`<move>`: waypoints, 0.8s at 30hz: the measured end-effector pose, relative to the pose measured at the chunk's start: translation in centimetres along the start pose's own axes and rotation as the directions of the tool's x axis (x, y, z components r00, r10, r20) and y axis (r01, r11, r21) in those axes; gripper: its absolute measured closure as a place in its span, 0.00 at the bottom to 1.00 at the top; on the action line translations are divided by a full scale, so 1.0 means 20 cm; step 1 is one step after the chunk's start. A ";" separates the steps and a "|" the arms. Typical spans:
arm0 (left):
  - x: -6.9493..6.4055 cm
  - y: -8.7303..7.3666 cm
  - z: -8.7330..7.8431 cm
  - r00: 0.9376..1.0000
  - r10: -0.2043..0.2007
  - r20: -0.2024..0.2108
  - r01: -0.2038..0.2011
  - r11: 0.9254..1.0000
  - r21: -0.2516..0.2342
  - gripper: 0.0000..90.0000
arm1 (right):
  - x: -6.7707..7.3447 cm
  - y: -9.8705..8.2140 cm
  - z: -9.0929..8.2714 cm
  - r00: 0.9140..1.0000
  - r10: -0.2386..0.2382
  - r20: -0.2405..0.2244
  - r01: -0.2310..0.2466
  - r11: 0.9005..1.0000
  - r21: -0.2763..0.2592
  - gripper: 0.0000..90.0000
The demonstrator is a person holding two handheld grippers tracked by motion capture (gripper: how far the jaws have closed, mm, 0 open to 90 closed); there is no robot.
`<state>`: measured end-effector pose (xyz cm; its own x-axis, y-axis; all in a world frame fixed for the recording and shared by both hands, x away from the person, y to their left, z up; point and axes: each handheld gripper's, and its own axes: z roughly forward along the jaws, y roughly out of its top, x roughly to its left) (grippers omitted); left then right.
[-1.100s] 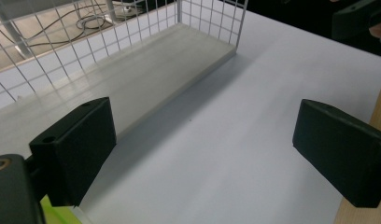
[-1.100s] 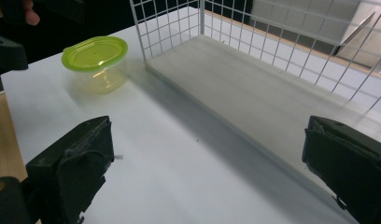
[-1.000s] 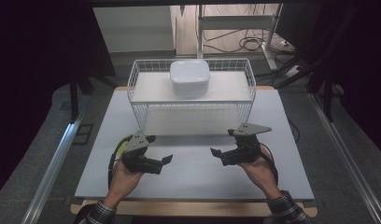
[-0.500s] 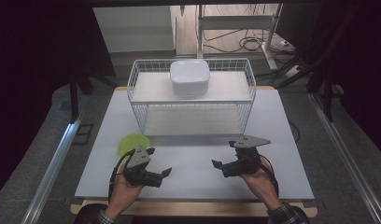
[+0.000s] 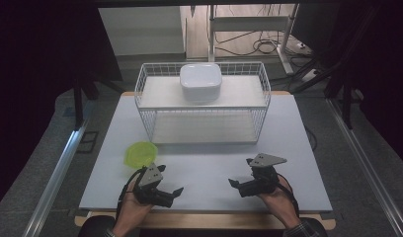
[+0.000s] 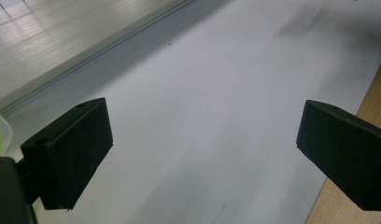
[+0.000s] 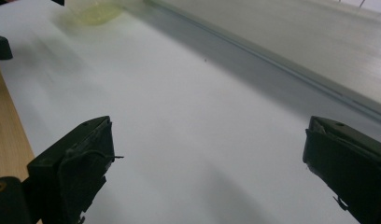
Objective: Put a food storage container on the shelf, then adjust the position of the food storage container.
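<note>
The translucent yellow-green plastic bowl (image 5: 139, 154) sits just ahead and outward of the left gripper (image 5: 171, 193), jaws spread empty; the right gripper (image 5: 237, 186), also spread, lies well apart.

Yellow-green bowl (image 5: 139, 154) upright, table's left front.

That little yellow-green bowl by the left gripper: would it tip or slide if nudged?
The yellow-green bowl looks thin, translucent plastic, so probably light. On the smooth white table it would likely slide readily. Its low, wide shape suggests it would skid rather than tip.
</note>
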<state>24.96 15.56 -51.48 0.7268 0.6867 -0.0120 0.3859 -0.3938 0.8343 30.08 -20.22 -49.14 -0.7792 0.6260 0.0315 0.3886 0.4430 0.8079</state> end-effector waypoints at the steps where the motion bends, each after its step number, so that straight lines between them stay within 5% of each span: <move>1: 0.00 0.00 0.00 1.000 -0.002 0.002 0.002 1.000 0.003 0.04 | 0.00 -0.01 0.00 1.000 0.004 0.000 -0.004 1.000 0.005 0.03; 8: 0.01 0.01 0.00 0.999 -0.042 0.014 0.041 0.999 0.015 0.04 | -0.01 -0.02 0.02 1.000 0.003 0.000 -0.003 1.000 0.030 0.03; 16: 0.01 0.04 -0.01 1.000 -0.018 0.003 0.018 0.999 0.035 0.04 | -0.01 -0.03 0.03 1.000 0.002 0.005 -0.002 0.999 0.039 0.03; 20: 0.02 0.07 -0.05 0.999 0.009 -0.046 -0.008 0.999 0.035 0.14 | -0.01 -0.03 0.04 1.000 -0.005 0.006 0.004 0.999 0.042 0.03; 24: 0.06 0.09 -0.09 0.999 0.006 -0.051 -0.003 0.999 0.043 0.37 | -0.01 -0.02 0.04 1.000 0.004 0.008 -0.004 0.999 0.052 0.04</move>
<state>25.45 16.74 -49.06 0.6991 0.7147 0.0206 0.4074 -0.4219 0.8100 30.56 -20.06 -50.06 -0.7737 0.6328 0.0298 0.4169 0.4731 0.7761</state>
